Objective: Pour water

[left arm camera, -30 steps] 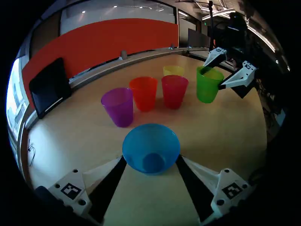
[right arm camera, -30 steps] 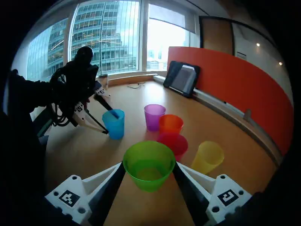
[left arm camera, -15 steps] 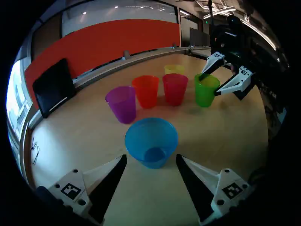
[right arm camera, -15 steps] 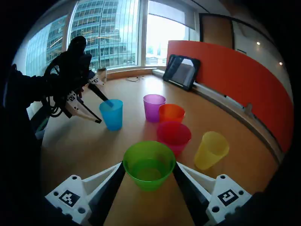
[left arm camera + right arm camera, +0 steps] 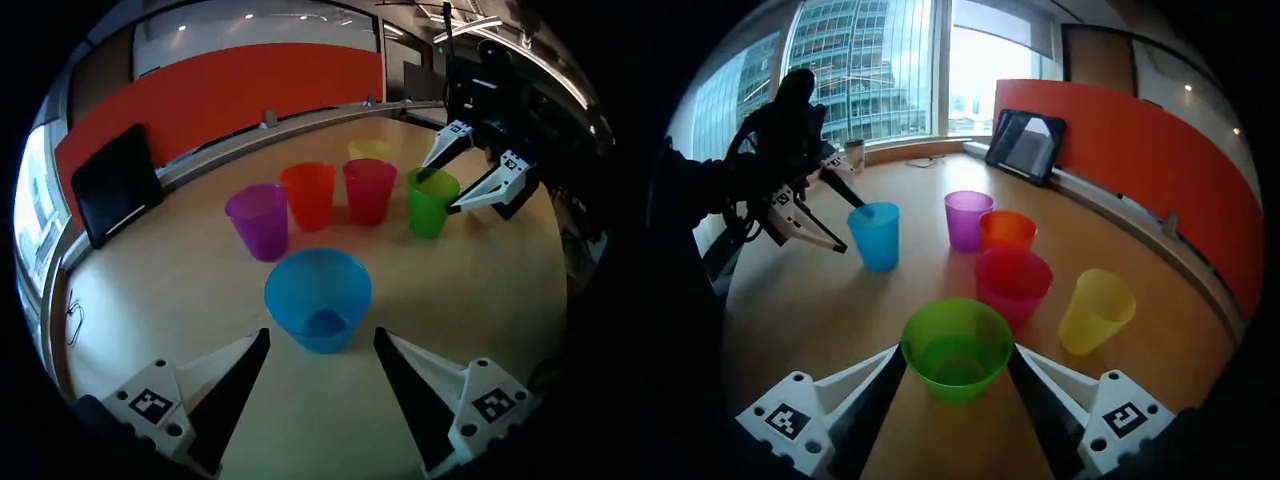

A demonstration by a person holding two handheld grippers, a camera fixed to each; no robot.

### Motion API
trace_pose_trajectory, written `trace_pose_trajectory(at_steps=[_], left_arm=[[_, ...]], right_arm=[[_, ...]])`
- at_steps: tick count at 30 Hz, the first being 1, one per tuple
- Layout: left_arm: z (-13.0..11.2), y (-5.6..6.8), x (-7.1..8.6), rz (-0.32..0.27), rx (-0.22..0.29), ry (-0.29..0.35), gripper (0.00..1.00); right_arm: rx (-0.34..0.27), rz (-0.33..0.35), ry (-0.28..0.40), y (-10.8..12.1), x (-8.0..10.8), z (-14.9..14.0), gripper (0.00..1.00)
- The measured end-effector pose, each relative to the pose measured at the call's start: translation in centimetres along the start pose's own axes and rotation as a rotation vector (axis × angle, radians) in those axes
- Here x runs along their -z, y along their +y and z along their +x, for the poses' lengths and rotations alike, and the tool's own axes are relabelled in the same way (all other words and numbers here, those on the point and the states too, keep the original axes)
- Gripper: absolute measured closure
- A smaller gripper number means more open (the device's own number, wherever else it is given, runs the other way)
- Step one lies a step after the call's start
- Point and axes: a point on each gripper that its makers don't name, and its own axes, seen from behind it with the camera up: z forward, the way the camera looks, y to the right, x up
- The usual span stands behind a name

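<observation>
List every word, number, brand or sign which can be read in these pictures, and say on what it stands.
No readable text in either view.
On the left tool and the right tool: square black-and-white markers, patterns only, no letters or digits.
On the blue cup and the green cup: plain plastic, no print.
On the tablet: nothing legible.

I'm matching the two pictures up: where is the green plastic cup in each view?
Left gripper view: the green plastic cup stands right of centre, at the right end of the cup row.
Right gripper view: the cup sits bottom centre, nearest the camera.
Shared landmark: the red plastic cup beside it.
</observation>
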Motion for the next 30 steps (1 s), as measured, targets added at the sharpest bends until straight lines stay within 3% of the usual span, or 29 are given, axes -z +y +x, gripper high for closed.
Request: trace_pose_trajectory(at_steps=[15, 21, 30], left_arm=[[-0.4, -0.2, 0.1, 0.001, 0.01, -0.004, 0.03], [-0.5, -0.2, 0.3, 0.004, 0.015, -0.004, 0.03], [-0.8, -0.4, 1.4, 0.023, 0.032, 0.008, 0.03]], right_arm=[[-0.026, -0.016, -0.001, 0.3, 0.2, -0.7, 0.07], [-0.024, -0.032, -0.013, 0.3, 0.3, -1.3, 0.0], [-0.045, -0.067, 0.011, 0.4, 2.0, -1.2, 0.0]])
